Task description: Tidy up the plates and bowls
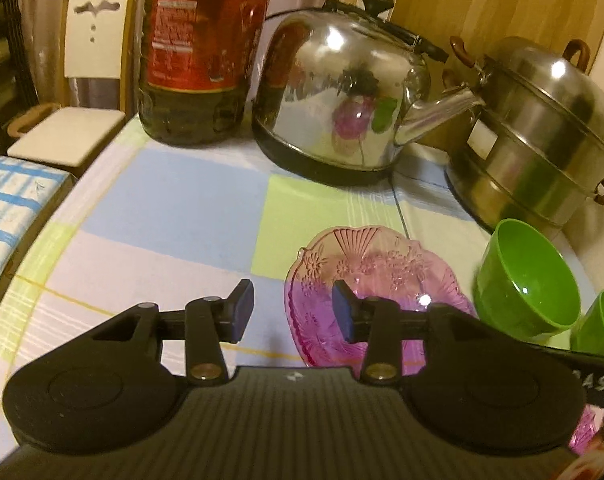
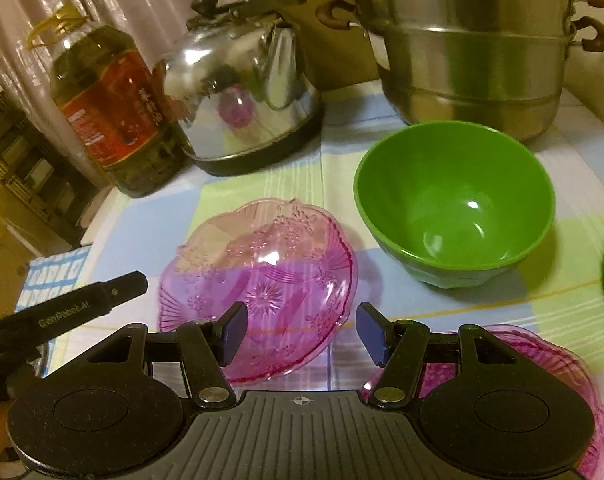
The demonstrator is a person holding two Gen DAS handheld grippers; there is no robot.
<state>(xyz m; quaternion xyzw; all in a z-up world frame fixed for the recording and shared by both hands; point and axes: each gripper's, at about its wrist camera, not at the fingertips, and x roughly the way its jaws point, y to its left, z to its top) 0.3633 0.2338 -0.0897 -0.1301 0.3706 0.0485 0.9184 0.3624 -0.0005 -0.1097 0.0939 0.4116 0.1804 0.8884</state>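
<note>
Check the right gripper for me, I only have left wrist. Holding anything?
Observer: No. The right gripper has its fingers open and empty, hovering over the near edge of the pink plate.
Operator: Just one pink plate?
Observer: No. A second pink plate lies mostly hidden under the right gripper's body.
Operator: Is the big green bowl loaded?
Observer: The green bowl shows its whole bottom and it is empty. It stands upright, apart from the first pink plate.
</note>
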